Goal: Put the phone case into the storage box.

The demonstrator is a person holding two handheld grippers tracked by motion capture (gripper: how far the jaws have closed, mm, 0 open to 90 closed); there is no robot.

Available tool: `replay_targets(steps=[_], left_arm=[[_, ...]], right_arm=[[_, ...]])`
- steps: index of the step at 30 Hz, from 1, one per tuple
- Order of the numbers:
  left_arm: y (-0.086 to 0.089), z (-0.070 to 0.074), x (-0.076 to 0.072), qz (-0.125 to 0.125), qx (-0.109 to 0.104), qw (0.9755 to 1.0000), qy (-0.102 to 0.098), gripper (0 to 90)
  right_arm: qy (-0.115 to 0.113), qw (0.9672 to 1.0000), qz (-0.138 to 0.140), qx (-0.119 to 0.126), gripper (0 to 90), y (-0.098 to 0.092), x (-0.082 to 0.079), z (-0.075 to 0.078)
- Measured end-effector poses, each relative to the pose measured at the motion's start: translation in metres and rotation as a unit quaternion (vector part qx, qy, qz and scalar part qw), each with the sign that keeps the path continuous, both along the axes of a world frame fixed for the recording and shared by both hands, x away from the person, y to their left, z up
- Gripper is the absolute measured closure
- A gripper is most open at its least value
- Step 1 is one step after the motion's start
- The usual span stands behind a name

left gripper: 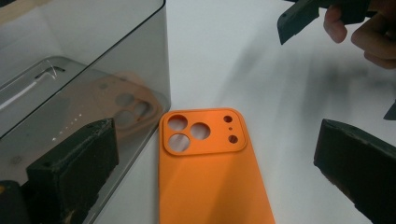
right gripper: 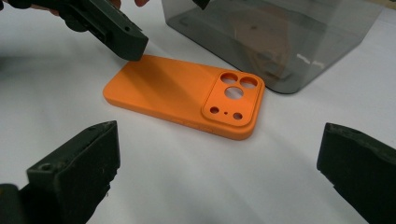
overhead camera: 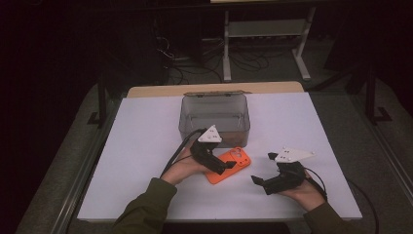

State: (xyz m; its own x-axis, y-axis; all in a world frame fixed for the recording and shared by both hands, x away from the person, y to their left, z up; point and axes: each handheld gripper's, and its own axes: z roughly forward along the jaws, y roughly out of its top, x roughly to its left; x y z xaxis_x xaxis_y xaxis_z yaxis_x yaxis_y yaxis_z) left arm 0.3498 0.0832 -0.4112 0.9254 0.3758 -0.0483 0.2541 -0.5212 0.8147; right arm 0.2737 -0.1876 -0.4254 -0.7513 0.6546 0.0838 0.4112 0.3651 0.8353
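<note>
the orange case lies flat, camera holes up, just in front of the grey bin, with the left gripper wide open over it and the right gripper open nearby, so pickup looks next: close squarely across its edges.

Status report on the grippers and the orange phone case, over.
Left gripper open, jaws astride phone case. Right gripper open, apart from it. Case flat on table, back up, beside grey box.
</note>
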Motion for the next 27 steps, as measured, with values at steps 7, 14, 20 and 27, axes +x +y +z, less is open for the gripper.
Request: replay_targets(steps=[7,14,20,27], left_arm=[[-0.002,-0.002,-0.001,-0.001,0.014,0.9999,0.003,0.0],[-0.003,-0.004,-0.001,0.0,0.026,0.9996,0.006,0.0],[-0.004,-0.007,-0.001,-0.001,0.04,0.9992,0.007,0.0],[-0.006,-0.011,-0.001,-0.001,0.06,0.9981,0.01,0.0]], right_arm=[[0.0,1.0,0.0,0.0,0.0,0.0,0.0,0.0],[0.0,1.0,0.0,-0.001,0.0,0.0,0.0,0.0],[0.001,1.0,0.0,-0.001,0.0,0.0,0.0,0.0],[0.001,1.0,0.0,-0.001,0.0,0.0,0.0,0.0]])
